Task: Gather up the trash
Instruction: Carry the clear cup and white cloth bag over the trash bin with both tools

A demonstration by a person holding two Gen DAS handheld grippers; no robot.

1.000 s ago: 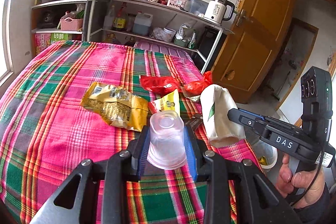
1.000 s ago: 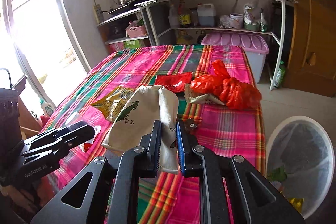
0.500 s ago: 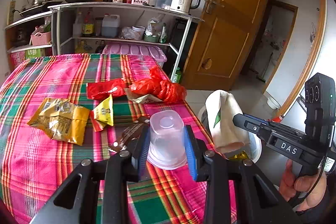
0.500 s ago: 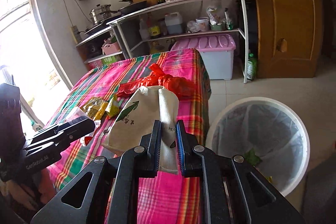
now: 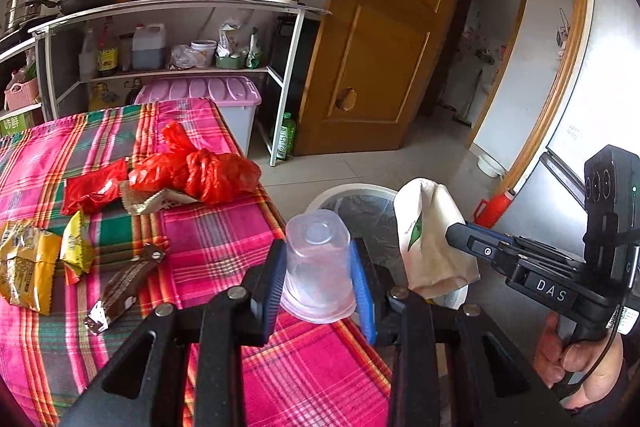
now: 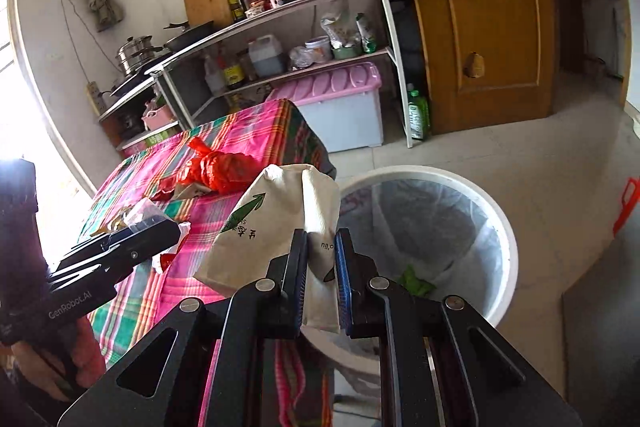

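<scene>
On the black body of the right gripper [image 5: 452, 245], the white letters "DAS" are printed. On the black side of the left gripper [image 6: 156, 227], the wording "GenRobot.AI" is printed in grey. Green characters beside a green leaf mark are printed on the crumpled white paper bag [image 6: 276, 223], but they cannot be made out.

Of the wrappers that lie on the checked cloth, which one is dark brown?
The long brown wrapper, lying nearest the table's front edge. The yellow packets beside it are yellow, and the flat packet and crumpled bag farther back are red.
</scene>
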